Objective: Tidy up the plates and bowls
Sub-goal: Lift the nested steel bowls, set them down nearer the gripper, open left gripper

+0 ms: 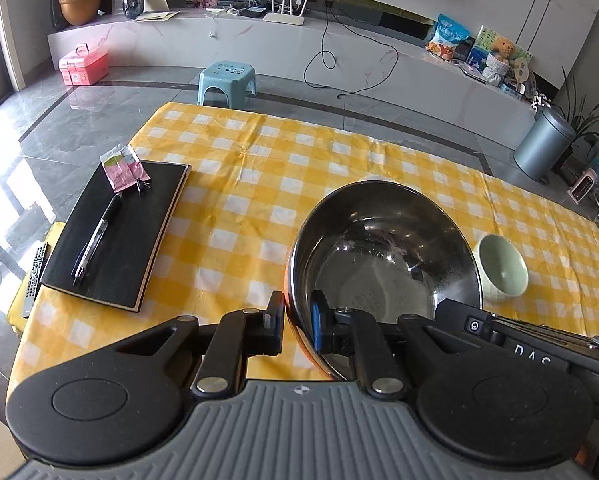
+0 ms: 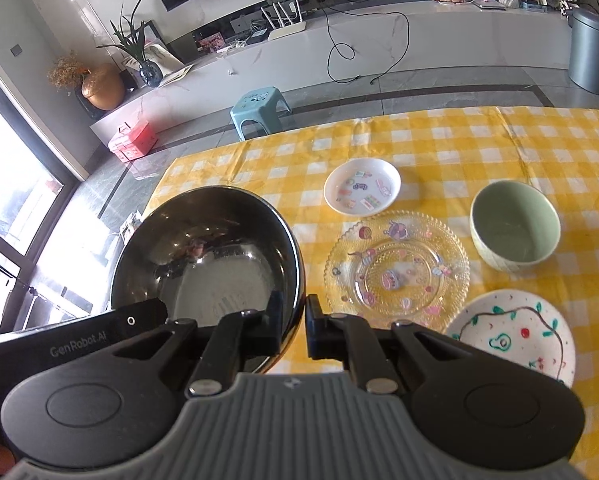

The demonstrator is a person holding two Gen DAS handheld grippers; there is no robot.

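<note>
A large steel bowl [image 1: 383,252] is tilted above the yellow checked tablecloth [image 1: 239,184]. My left gripper [image 1: 298,320] is shut on its near left rim, one finger inside, one outside. My right gripper [image 2: 293,322] is shut on the right rim of the same steel bowl [image 2: 203,256]. In the right wrist view a small white sticker dish [image 2: 362,187], a clear glass plate [image 2: 397,270], a pale green bowl [image 2: 515,226] and a white painted plate [image 2: 513,336] lie to the right. The green bowl [image 1: 501,268] also shows in the left wrist view.
A black notebook [image 1: 115,236] with a pen [image 1: 97,236] and a pink packet [image 1: 121,168] lies at the table's left. A remote [image 1: 33,280] sits at the left edge. A blue stool [image 1: 226,80] stands on the floor beyond the table.
</note>
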